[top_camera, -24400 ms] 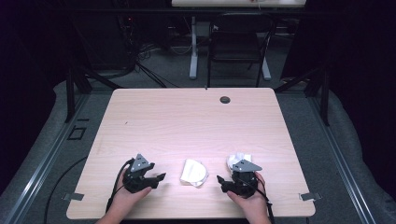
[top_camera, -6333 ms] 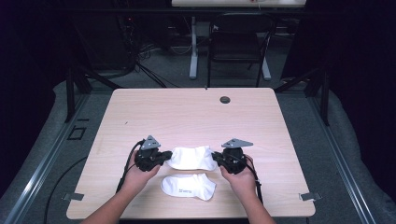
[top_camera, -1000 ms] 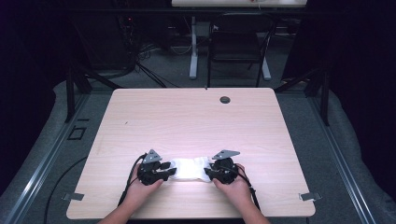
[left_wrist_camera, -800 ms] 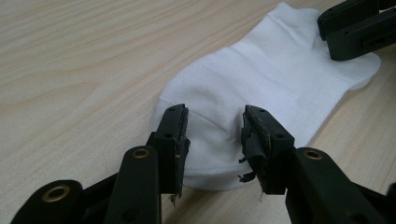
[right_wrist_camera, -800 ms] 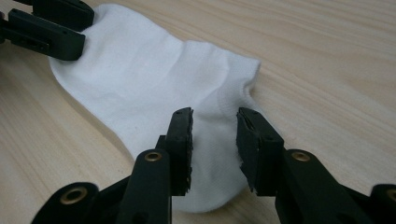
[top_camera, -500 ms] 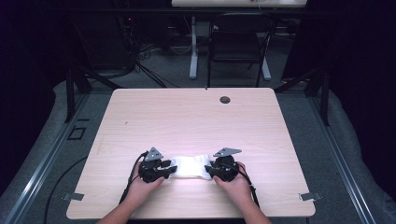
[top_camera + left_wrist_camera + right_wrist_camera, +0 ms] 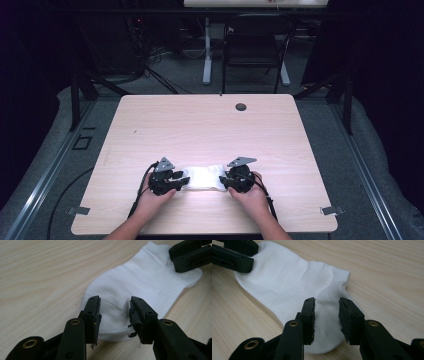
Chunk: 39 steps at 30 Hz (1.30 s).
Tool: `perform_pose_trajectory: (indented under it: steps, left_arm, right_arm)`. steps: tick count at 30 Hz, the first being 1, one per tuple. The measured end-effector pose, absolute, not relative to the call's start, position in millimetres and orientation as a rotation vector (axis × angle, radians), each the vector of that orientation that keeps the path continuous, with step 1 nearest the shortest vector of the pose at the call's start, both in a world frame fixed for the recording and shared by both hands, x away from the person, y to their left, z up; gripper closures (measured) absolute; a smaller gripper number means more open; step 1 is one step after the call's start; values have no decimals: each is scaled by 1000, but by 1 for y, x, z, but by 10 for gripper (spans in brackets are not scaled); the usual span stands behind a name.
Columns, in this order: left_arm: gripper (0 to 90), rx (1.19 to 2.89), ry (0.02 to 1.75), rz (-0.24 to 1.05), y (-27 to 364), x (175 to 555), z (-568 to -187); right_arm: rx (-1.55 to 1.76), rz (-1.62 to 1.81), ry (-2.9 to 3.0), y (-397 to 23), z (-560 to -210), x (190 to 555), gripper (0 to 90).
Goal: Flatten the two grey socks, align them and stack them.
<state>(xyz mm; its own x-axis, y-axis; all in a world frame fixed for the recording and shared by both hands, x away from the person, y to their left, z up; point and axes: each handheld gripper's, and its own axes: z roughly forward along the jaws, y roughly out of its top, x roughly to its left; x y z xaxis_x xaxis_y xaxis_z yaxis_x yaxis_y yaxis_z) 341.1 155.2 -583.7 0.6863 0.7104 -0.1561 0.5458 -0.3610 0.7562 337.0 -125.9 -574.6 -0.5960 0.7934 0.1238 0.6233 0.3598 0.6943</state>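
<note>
A white ankle sock (image 7: 202, 177) lies flat near the table's front edge, its length running left to right. A second white edge peeks out beneath it in the left gripper view, so it seems to rest on another sock. My left gripper (image 7: 182, 181) is at the sock's left end, and its open jaws (image 7: 115, 300) straddle that end of the sock (image 7: 140, 282) without pinching it. My right gripper (image 7: 223, 181) is at the other end of the sock (image 7: 287, 282), its jaws (image 7: 327, 301) also open above the cloth. Each gripper's view shows the other gripper at the sock's far end.
The light wooden table (image 7: 200, 125) has a dark round grommet (image 7: 241, 106) near its far edge. A black chair (image 7: 255, 45) and cables stand on the floor beyond it. A person's hands and forearms come in from the bottom.
Six seconds ago two socks lay apart, one between the grippers and one nearer the front edge. Now one white pile lies between the grippers, closer to the front. Nothing moved over the last second.
</note>
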Motion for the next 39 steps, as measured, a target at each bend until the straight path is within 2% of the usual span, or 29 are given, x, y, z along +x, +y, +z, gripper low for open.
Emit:
perform_pose_trajectory:
  steps: [14,23,39]
  left_arm:
    - [536,2045,949,258,156,335,-572]
    - [501,2027,942,266,164,329,-557]
    - [493,2002,963,291,194,308,-541]
  right_arm:
    - [1252,1068,2378,-127,-565,332,629]
    - [1210,1087,2351,-132,-550,323,574]
    - [1192,1118,2307,-150,-531,286,568]
